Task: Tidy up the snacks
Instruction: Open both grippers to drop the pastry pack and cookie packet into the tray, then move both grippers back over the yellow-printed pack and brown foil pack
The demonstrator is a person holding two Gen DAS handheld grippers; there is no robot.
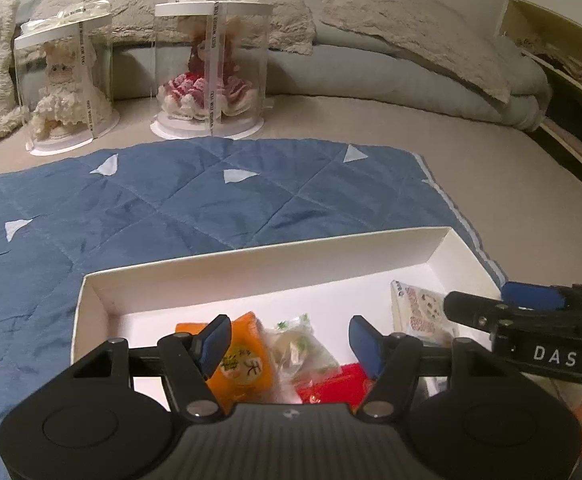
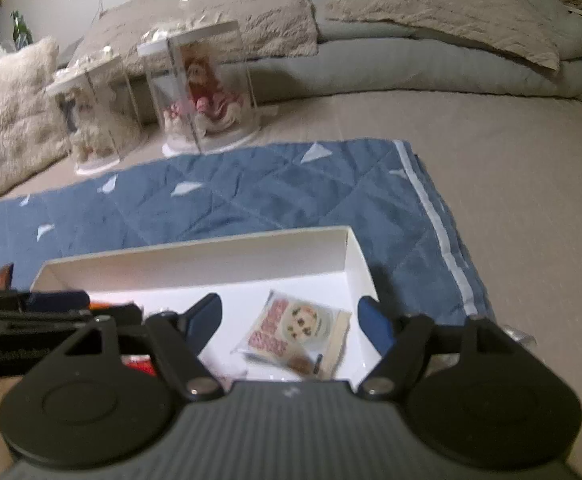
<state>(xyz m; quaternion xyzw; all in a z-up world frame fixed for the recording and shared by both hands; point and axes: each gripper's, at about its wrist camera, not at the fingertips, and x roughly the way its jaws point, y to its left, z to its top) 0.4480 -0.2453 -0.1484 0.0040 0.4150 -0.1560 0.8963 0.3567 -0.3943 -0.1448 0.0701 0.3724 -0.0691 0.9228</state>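
Snacks lie in a shallow white cardboard box (image 1: 251,264) that sits on a blue quilted mat (image 1: 171,200), at the six o'clock part of both views. Among them are an orange packet (image 1: 247,360) with a round yellow label, a clear wrapper with green print (image 1: 299,344) holding a pale round cake, a shiny red packet (image 1: 331,384), and, toward three o'clock in the box, a flat cookie packet (image 1: 415,312) with red lettering.

From the left wrist, the left gripper (image 1: 289,344) hangs over the orange, clear and red packets with its blue-padded jaws spread and nothing pinched between them. The right gripper (image 1: 531,312) reaches in at three o'clock.

From the right wrist, the cookie packet (image 2: 299,332) shows whole, with a picture of a chip-studded cookie, lying between the spread jaws of the right gripper (image 2: 291,320), which do not press on it. That view is blurred; the orange packet is mostly hidden behind the left gripper (image 2: 51,308) at nine o'clock.

Toward twelve o'clock, two clear cylinders (image 1: 211,68) tied with ribbon hold frilly dolls, in front of fuzzy beige pillows (image 1: 411,28).
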